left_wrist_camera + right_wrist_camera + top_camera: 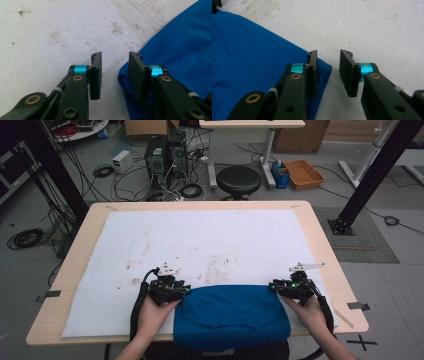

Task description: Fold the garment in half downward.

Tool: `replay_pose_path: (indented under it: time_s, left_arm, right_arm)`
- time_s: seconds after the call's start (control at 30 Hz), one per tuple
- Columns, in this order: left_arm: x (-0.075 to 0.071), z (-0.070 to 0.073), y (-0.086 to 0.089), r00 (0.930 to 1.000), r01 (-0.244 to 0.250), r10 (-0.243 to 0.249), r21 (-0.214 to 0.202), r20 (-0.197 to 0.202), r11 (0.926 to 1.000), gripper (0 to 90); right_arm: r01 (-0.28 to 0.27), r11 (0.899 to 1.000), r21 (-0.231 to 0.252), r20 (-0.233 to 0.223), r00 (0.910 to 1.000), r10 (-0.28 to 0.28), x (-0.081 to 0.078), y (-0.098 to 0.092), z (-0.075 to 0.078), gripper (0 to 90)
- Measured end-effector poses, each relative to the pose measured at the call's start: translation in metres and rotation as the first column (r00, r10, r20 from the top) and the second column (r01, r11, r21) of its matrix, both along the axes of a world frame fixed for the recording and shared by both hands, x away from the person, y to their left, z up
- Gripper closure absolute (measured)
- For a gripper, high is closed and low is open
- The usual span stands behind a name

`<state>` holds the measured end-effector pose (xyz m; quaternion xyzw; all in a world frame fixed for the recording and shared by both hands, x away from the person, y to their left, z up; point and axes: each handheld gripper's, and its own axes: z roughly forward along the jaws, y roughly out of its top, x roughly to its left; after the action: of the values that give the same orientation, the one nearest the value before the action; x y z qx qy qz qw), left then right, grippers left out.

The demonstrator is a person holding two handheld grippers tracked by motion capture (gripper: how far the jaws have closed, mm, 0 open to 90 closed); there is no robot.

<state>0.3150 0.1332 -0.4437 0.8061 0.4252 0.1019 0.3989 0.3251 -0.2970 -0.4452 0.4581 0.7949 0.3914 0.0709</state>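
Folded blue cloth (231, 316) at the desk's (320, 227) near edge, a gripper at each far corner.
Left gripper (114, 75) and right gripper (328, 73) stand parted, gripping nothing; the cloth's near edge overhangs the desk.

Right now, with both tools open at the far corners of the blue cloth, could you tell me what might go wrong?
1. On the left tool, one jaw sits over the blue cloth and the other over the white mat; closing may pinch only the corner's edge, which could slip out.
2. The right tool straddles its corner the same way, so one side might catch and the other miss, skewing the cloth.
3. The cloth overhangs the table's near edge; a slipped grip could let it slide off.
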Motion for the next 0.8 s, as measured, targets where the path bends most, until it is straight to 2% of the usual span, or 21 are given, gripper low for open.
replay_pose_path:
  time_s: [0.1,0.2,0.27,0.3,0.4,0.47,0.57,0.6,0.63,0.67,0.7,0.8]
  left_arm:
    - [-0.001,0.005,0.003,0.9992,0.002,0.000,-0.044,0.040,0.9990,65.5]
    - [-0.004,0.014,0.008,0.9987,0.012,-0.008,-0.089,0.051,0.9960,62.2]
    - [-0.006,0.016,0.009,0.9983,0.026,-0.021,-0.102,0.054,0.9945,60.8]
    - [-0.005,0.014,0.009,0.9988,0.035,-0.032,-0.098,0.036,0.9945,60.7]
    - [-0.001,0.006,0.004,0.9991,0.036,-0.037,-0.053,-0.018,0.9979,59.0]
    - [0.001,0.000,0.001,0.9981,0.037,-0.038,-0.022,-0.049,0.9991,59.0]
    - [0.000,0.000,0.001,0.9989,0.037,-0.037,-0.010,-0.030,0.9993,63.1]
    - [-0.001,-0.001,0.001,0.9981,0.051,-0.052,-0.025,-0.032,0.9984,68.4]
    - [-0.001,-0.002,0.000,0.9968,0.067,-0.069,-0.045,-0.041,0.9967,77.8]
    - [-0.002,-0.001,-0.001,0.9969,0.070,-0.071,-0.037,-0.033,0.9969,81.7]
    - [-0.003,0.000,-0.002,0.9968,0.074,-0.075,-0.023,-0.028,0.9970,83.2]
    - [0.001,0.002,-0.001,0.9969,0.076,-0.076,-0.022,-0.020,0.9969,84.5]
  right_arm:
    - [-0.004,1.000,0.002,0.009,1.0000,0.004,-0.001,-0.001,0.001,69.8]
    - [0.018,1.000,0.016,0.030,0.9994,-0.019,-0.003,-0.003,0.004,64.1]
    - [0.033,0.999,0.024,0.043,0.9985,-0.034,-0.005,-0.005,0.006,61.1]
    - [0.036,0.999,0.029,0.039,0.9985,-0.038,-0.005,-0.005,0.006,60.6]
    - [0.024,0.999,0.028,0.017,0.9995,-0.025,-0.003,-0.004,0.002,59.2]
    - [0.010,1.000,0.009,0.011,0.9999,-0.010,-0.003,-0.001,-0.001,62.5]
    - [-0.028,1.000,-0.002,0.020,0.9994,0.028,-0.005,0.000,-0.001,75.1]
    - [-0.034,0.999,-0.003,0.020,0.9992,0.034,-0.005,0.001,-0.001,77.4]
    - [-0.041,0.999,-0.010,0.030,0.9987,0.041,-0.006,0.002,-0.001,80.0]
    - [-0.045,0.999,-0.013,0.035,0.9983,0.046,-0.005,0.002,-0.001,82.0]
    - [-0.046,0.999,-0.015,0.031,0.9984,0.047,-0.005,0.001,0.000,83.0]
    - [-0.053,0.999,-0.012,0.039,0.9978,0.053,-0.003,0.001,0.001,83.9]
